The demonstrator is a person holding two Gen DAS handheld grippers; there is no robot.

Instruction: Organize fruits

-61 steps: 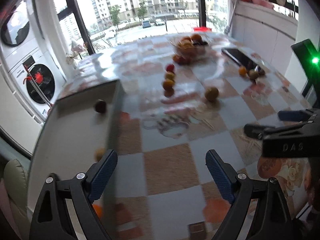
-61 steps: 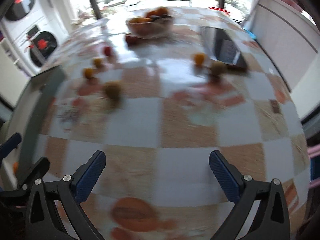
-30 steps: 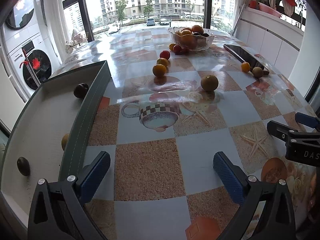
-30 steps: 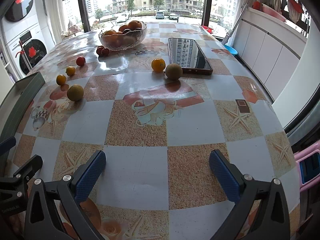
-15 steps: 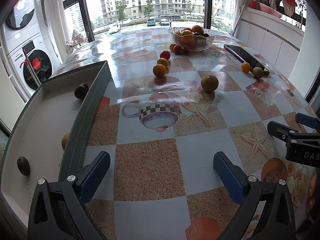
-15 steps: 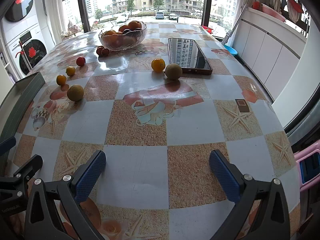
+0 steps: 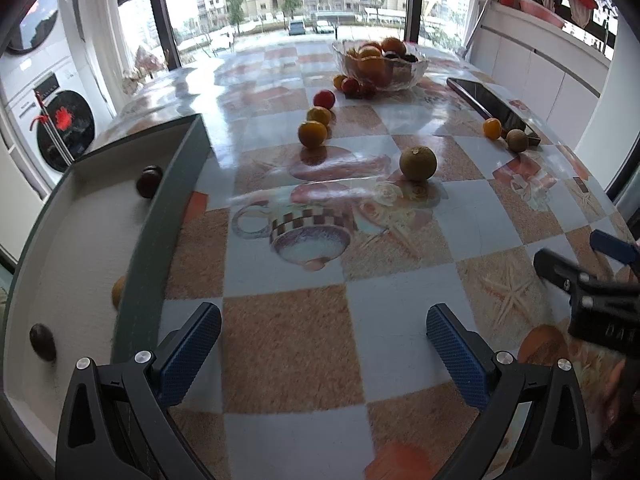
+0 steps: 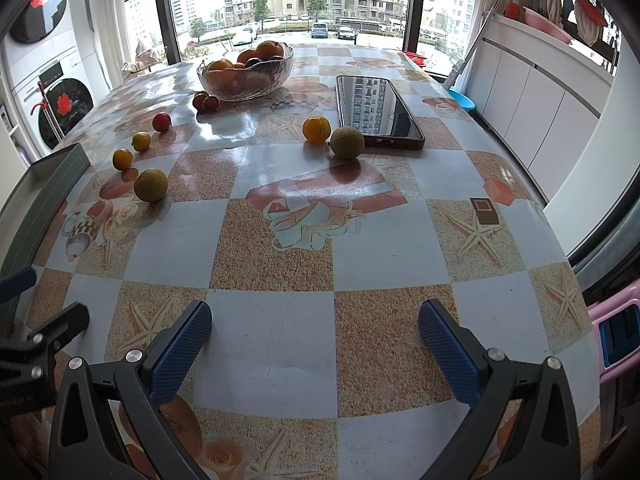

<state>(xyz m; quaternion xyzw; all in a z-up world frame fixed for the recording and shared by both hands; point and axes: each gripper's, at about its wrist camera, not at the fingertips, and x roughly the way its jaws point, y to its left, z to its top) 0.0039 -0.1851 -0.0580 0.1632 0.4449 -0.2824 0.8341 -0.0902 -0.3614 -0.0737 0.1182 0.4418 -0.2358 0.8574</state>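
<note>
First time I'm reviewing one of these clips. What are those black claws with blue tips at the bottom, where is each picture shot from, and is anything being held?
The claws are two handheld grippers; a person holds one in each hand, no robot arm. Each picture comes from a fisheye camera on one gripper, looking forward along its fingers.

The left gripper and the right gripper are both open and hold nothing.

On the patterned table stand a glass bowl of fruit, a phone lying flat, and loose fruit: an orange beside a greenish-brown fruit by the phone, and more on the left. The left view shows a grey tray at the table's left side, with a few fruits in it.
</note>
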